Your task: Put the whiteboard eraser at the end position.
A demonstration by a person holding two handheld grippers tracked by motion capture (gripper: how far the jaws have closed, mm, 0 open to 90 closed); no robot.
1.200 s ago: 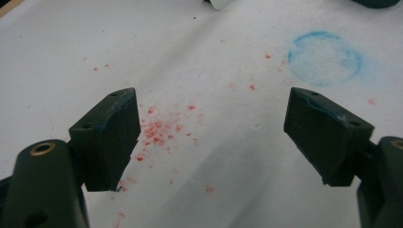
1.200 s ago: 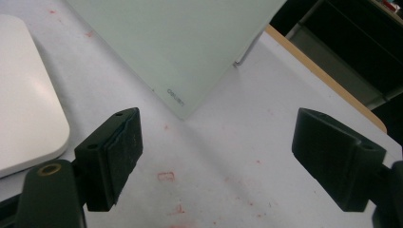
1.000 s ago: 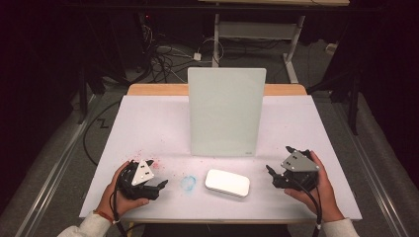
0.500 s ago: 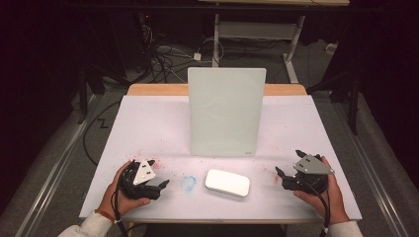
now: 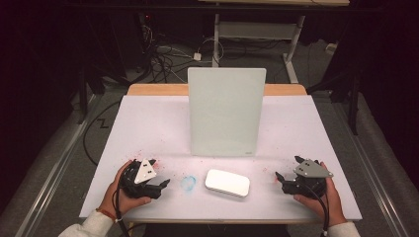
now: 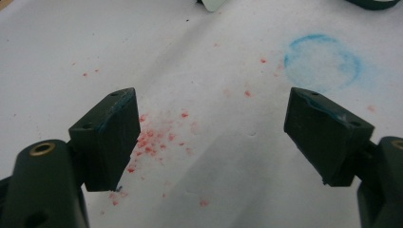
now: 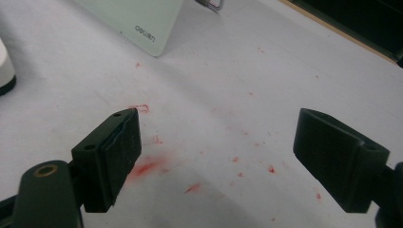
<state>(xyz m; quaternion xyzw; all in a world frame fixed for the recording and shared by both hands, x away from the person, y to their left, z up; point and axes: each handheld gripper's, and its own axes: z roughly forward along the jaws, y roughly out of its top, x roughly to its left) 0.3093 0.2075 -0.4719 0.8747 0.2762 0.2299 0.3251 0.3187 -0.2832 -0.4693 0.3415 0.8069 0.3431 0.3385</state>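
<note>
While both grippers rest low at the near edge of the table (image 5: 148,118), neither one holds anything. Left gripper (image 5: 159,185): jaws spread wide apart over bare tabletop, pointing toward the centre; red specks lie between them and a blue ring mark (image 6: 323,61) sits just beyond the far jaw in the left gripper view. Right gripper (image 5: 289,170): jaws likewise spread wide, nothing between them except red smears on the surface (right gripper view). The white eraser (image 5: 227,182), a flat rounded block, lies on the table between the two grippers, near the front edge, just beside the blue ring mark and apart from both tools; it is somewhat closer to the left gripper. The whiteboard (image 5: 225,111) stands upright behind the eraser, its lower edge on the table, touched by neither gripper
</note>
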